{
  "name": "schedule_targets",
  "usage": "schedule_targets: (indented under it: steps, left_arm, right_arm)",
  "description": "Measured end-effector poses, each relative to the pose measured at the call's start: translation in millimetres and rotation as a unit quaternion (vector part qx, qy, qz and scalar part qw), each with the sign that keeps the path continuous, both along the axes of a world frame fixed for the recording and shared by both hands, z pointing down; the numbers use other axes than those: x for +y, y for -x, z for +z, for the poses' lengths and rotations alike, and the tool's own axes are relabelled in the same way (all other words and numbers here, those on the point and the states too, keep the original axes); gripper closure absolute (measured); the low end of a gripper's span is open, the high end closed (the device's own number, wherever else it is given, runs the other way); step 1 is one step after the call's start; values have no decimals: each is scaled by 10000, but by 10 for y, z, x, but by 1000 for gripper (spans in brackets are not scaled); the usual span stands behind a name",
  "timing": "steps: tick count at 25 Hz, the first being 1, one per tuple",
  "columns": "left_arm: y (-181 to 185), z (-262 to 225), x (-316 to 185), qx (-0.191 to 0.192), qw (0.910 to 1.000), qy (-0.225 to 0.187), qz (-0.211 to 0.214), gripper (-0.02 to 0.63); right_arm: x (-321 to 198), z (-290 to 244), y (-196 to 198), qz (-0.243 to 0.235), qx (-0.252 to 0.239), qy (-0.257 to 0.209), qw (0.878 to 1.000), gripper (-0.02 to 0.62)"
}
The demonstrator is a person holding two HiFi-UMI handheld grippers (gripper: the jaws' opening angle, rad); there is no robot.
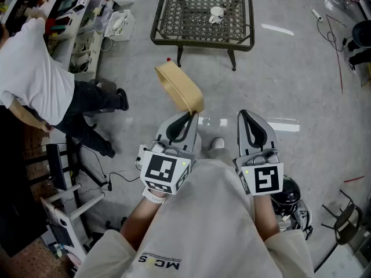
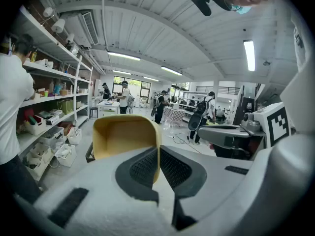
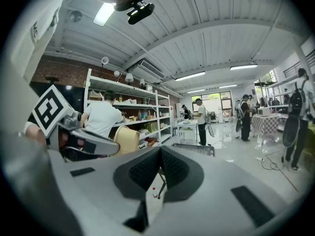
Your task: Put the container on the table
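Left gripper (image 1: 189,117) of mine is clamped on the rim of the tan container (image 1: 177,86), tilted in mid-air over the floor (image 1: 290,80), short of the table (image 1: 203,43). Inside looks bare. Right gripper (image 1: 246,116): jaws pressed together, holding nothing.

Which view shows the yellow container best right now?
The left gripper view: the container fills the middle, its wall pinched in the left tool. The head view shows it tilted over the floor, short of the table; the right gripper view catches only part of it.
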State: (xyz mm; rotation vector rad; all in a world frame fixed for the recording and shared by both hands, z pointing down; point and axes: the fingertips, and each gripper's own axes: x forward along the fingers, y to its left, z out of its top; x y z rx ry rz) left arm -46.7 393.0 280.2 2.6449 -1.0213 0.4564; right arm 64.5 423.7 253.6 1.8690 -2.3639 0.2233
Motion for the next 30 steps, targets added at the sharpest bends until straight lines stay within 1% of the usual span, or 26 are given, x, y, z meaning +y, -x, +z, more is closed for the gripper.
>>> schedule_targets:
  steps: [5, 9, 16, 20, 25, 27, 30]
  left_arm:
    - [152, 30, -169, 96, 9999, 29, -54, 574]
    - [269, 8, -402, 240, 9997, -3, -112, 574]
    - [821, 60, -909, 487, 9981, 115, -367, 575]
    - [1139, 47, -1192, 518, 9979, 86, -385, 574]
    - [1464, 114, -1502, 494, 9979, 126, -401, 574]
    - [1511, 116, -1584, 496, 9976, 173, -441, 574]
    - [1471, 141, -1734, 499, 9973, 213, -501, 574]
  right_arm:
    - [-217, 11, 84, 12, 10, 76, 10000, 578]
    - [-460, 33, 156, 22, -8, 157, 9999, 578]
    - [-979, 22, 539, -3, 8, 198, 9998, 577]
    - [-1261, 7, 811, -19, 35, 198, 9998, 577]
    - [-1559, 94, 1122, -40, -62, 312, 9995, 577]
    - [-1633, 115, 1163, -66, -68, 391, 9992, 577]
    - [-1789, 192, 1102, -100, -106, 489, 9987, 577]
